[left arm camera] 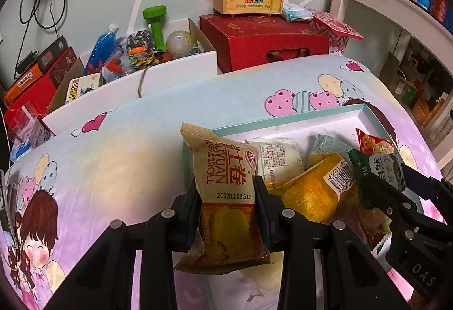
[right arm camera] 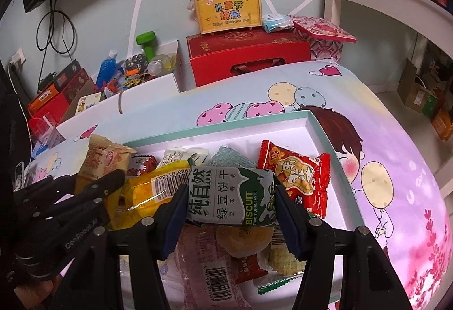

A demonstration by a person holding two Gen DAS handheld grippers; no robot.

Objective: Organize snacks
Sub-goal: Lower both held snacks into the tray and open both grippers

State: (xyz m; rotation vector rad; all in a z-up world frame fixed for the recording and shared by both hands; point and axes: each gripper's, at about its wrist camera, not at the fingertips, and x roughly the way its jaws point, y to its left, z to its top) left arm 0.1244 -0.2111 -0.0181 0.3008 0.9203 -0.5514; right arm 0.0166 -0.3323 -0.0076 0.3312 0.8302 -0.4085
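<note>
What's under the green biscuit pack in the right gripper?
Below the green biscuit pack, held by the right gripper, lie a round yellow pastry, a red-ended wrapper and a pink barcoded packet in the tray. Anything deeper is covered.

Left tongs (left arm camera: 226,197) and right tongs (right arm camera: 230,201) each clamped, side by side.

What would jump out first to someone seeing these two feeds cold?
Each pair of tongs is shut on a snack: the left tongs hold the tan Swiss roll packet upright, and the right tongs grip the green-and-white biscuit packet. Both are held over the mint-rimmed tray, heaped with wrappers, on the cartoon bedsheet. Behind it, a yellow Children's Day box sits atop a red gift box.
</note>
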